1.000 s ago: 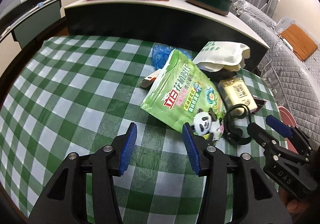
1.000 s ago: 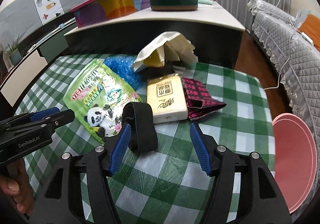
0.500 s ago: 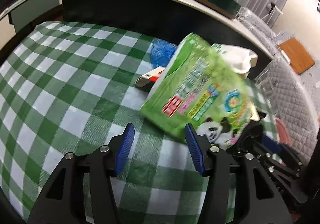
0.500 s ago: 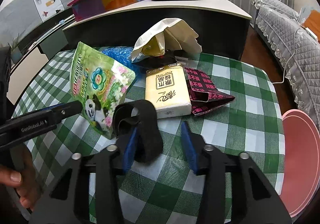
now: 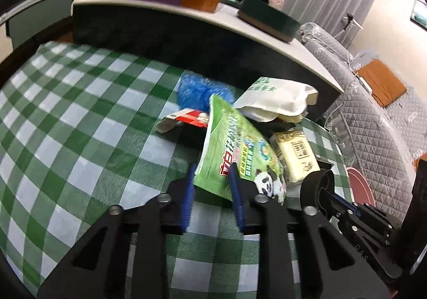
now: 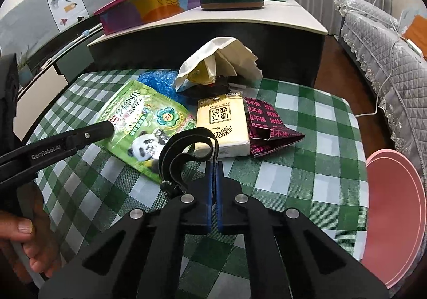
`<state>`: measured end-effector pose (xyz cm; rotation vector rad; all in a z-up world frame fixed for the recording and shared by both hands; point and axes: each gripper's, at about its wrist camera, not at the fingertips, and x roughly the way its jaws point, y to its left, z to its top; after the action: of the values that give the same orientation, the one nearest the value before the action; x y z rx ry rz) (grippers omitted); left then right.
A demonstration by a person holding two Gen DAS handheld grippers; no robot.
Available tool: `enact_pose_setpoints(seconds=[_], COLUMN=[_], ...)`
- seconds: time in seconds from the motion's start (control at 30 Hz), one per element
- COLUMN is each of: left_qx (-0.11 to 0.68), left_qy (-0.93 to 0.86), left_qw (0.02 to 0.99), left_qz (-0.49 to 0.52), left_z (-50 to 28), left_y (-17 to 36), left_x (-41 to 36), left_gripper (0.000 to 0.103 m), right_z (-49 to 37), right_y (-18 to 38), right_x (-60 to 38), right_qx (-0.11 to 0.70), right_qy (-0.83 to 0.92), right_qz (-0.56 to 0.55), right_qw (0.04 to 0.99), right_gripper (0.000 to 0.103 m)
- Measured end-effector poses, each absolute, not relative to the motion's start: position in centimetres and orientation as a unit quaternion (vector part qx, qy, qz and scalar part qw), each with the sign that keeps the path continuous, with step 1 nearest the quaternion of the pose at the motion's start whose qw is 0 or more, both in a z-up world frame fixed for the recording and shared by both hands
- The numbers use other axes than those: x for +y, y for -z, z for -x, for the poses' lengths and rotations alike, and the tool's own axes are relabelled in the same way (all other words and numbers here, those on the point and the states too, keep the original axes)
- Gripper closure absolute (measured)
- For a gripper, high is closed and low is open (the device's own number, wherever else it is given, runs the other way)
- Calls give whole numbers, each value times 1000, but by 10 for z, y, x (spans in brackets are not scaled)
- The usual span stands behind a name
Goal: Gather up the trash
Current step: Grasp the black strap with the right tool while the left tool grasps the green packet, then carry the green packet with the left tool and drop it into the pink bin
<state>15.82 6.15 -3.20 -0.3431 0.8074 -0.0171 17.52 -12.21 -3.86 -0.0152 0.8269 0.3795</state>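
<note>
Left tool grips green pouch; right tool pinches black strap.

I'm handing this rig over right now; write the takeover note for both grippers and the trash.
Left gripper: closed on the near edge of the green panda-print plastic pouch, that edge raised off the green checked tablecloth.
Right gripper: shut on the black looped strap.
On the cloth: yellow tissue pack, dark red printed wrapper, blue crinkled plastic, white paper bag, small red-and-white box.
Done: two items gripped.
Left: no bin in view; pink round item beside the table, unidentified.
</note>
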Motion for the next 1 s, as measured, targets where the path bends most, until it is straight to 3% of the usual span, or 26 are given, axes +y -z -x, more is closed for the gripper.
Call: enact_pose_setpoints(seconds=[0.07,0.37,1.0], left_qx=[384,339,286], left_qy=[12,35,54], left_qw=[910,934,957], left_qz=[157,108,9], left_z=[-155,-132,-82], left_y=[26,-6,-44], left_x=[58,37,-13], left_gripper=[89,100,101], right_z=[-173,-158,-117], right_y=[36,16,-32], right_x=[-124,-141,-203], right_qx=[395,371,308], right_qy=[-181,-165,-113], right_qz=[8,4,-21], right_qw=[900,914,944], right_gripper=[101,101,101])
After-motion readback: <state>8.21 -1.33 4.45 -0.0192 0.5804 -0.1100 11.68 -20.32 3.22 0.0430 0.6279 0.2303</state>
